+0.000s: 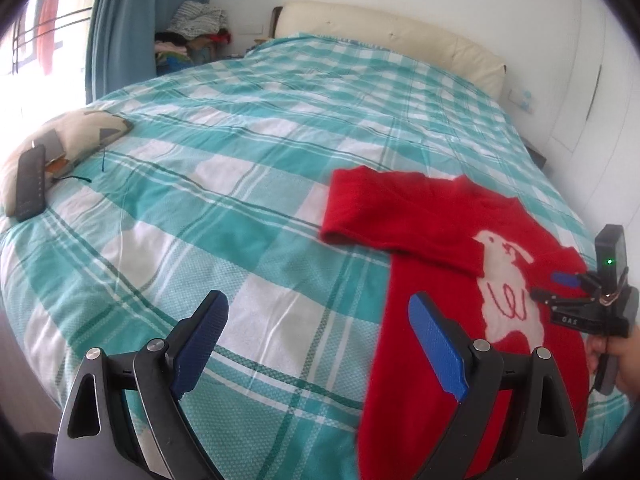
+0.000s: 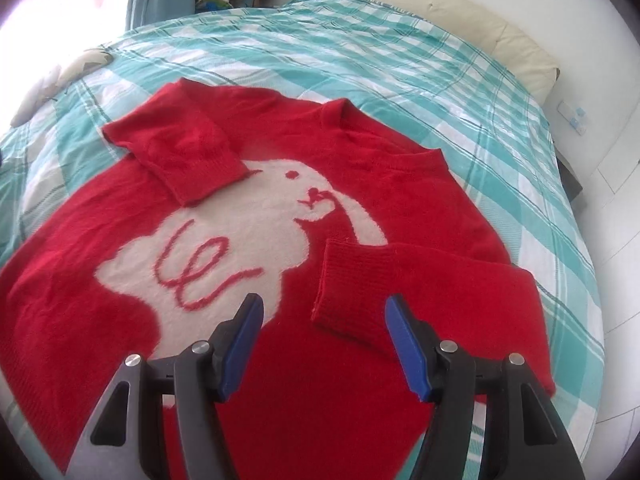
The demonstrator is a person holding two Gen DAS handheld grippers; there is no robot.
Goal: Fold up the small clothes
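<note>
A small red sweater [image 2: 360,184] with a white rabbit design lies flat on the checked bed, front up. Both sleeves are folded in over its chest: the left sleeve [image 2: 180,152] and the right sleeve [image 2: 392,284]. My right gripper [image 2: 324,340] is open and empty, just above the right sleeve's cuff. In the left wrist view the sweater [image 1: 432,240] lies to the right. My left gripper [image 1: 316,340] is open and empty, over the bedspread beside the sweater's left edge. The right gripper [image 1: 560,284] shows there over the sweater's far side.
The teal and white checked bedspread [image 1: 240,160] covers the bed. A small cushion [image 1: 76,136] with a black remote [image 1: 30,182] lies at the left edge. A cream headboard [image 1: 392,36] stands at the far end. A clothes pile [image 1: 196,28] sits in the corner.
</note>
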